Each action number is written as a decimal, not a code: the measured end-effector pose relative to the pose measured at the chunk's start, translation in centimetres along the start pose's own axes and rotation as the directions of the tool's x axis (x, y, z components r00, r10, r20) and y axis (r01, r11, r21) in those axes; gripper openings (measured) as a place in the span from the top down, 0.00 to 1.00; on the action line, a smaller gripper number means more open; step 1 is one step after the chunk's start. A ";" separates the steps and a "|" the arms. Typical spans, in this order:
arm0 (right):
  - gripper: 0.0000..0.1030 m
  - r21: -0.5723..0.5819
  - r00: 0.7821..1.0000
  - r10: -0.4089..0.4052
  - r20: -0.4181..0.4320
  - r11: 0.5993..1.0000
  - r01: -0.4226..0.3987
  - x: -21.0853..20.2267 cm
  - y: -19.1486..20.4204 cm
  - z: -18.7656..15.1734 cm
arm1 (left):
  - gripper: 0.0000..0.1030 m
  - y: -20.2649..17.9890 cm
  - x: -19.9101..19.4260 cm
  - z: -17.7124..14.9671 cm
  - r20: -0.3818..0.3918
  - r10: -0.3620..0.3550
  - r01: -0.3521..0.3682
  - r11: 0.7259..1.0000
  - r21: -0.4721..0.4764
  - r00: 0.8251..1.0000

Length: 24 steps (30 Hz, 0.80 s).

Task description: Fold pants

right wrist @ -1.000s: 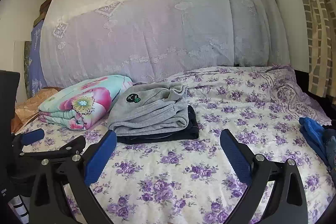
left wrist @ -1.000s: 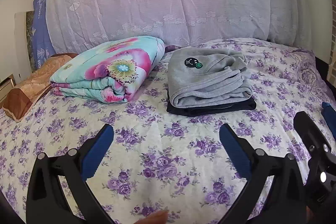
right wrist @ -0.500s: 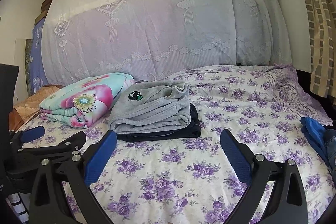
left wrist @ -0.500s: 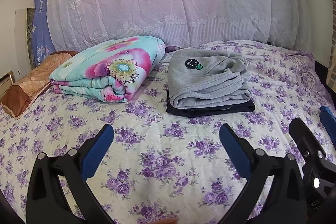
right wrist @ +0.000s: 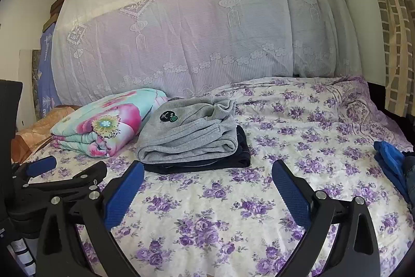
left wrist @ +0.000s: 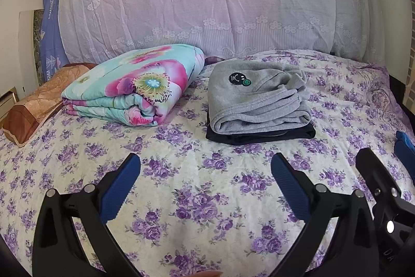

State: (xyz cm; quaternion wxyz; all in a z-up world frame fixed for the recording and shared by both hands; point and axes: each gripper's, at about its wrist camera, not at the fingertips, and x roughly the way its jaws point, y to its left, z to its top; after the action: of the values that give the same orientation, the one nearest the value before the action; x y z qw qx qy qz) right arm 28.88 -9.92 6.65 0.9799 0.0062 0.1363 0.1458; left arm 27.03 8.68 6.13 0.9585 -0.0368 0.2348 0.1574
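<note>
Currently your left gripper (left wrist: 205,173) and right gripper (right wrist: 207,178) both released, empty; folded grey pants (left wrist: 256,100) near bed's (left wrist: 202,173) head edge.

1. Folded grey fleece-knit pants (left wrist: 255,100): soft, matt cloth.
2. Purple-flowered cotton bedsheet (left wrist: 197,173): matt, lightly creased.
3. Left gripper (left wrist: 205,173): matt black plastic, ribbed blue pads (left wrist: 119,186), shiny metal pins.

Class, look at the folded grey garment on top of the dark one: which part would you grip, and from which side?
Grip the grey garment at its rounded near fold, coming from the front. That thick roll faces the open right gripper, clear of the quilt alongside.
</note>
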 end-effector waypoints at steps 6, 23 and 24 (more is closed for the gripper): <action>0.04 0.001 1.000 0.000 -0.001 1.000 0.000 0.0 0.0 0.0 | 0.04 0.0 0.0 0.0 -0.001 0.000 0.000 1.000 0.000 1.000; 0.04 0.006 1.000 0.005 -0.003 1.000 -0.005 0.0 0.0 0.0 | 0.04 0.1 -0.2 -0.1 0.018 0.003 -0.003 1.000 -0.002 1.000; 0.04 0.007 1.000 0.005 -0.004 1.000 -0.005 0.0 0.1 -0.1 | 0.04 0.1 -0.3 -0.1 0.023 0.006 -0.006 1.000 -0.002 1.000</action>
State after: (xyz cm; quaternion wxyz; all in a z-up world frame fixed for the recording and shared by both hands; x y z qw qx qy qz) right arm 28.79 -9.82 6.61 0.9792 0.0097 0.1388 0.1479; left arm 26.69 8.67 6.23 0.9607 -0.0351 0.2235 0.1609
